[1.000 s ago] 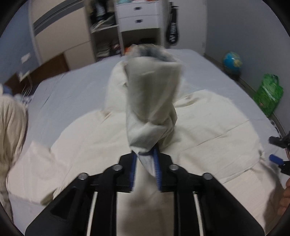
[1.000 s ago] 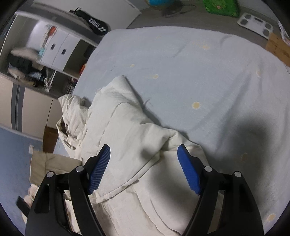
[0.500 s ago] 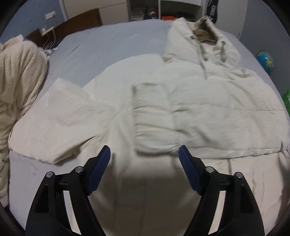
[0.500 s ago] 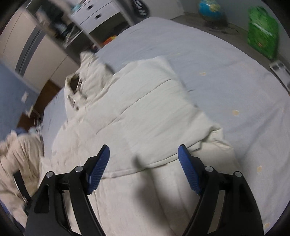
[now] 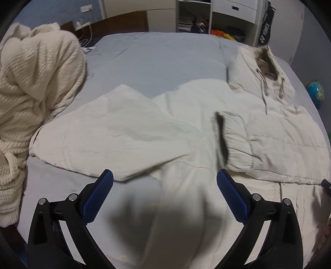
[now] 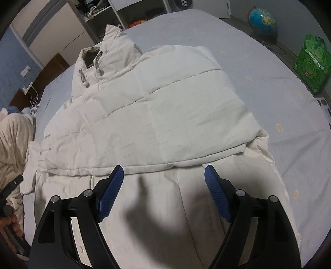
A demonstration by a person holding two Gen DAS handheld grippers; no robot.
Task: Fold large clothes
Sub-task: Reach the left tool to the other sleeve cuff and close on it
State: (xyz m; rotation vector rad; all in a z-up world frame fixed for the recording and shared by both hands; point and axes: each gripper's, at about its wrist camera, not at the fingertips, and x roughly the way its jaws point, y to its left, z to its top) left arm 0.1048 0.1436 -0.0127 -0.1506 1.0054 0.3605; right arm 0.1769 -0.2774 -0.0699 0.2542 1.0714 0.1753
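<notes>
A large cream quilted hooded jacket (image 6: 169, 115) lies flat on the grey-blue bed (image 6: 269, 87), hood (image 6: 103, 51) towards the far side. In the left wrist view its body (image 5: 279, 140) lies at the right, one sleeve folded across it with the cuff (image 5: 229, 132) on top, the other sleeve (image 5: 115, 132) spread out to the left. My left gripper (image 5: 164, 191) is open and empty above the jacket's lower part. My right gripper (image 6: 164, 189) is open and empty above the hem.
A cream knitted robe (image 5: 35, 87) is heaped at the bed's left edge. Shelves and white drawers (image 5: 233, 12) stand beyond the bed. A globe (image 6: 262, 20) and a green bag (image 6: 312, 64) sit on the floor at the right.
My left gripper let go of the sleeve it held up; the sleeve now lies folded across the jacket. Both grippers have drawn back towards the hem, and the right one stayed open.
</notes>
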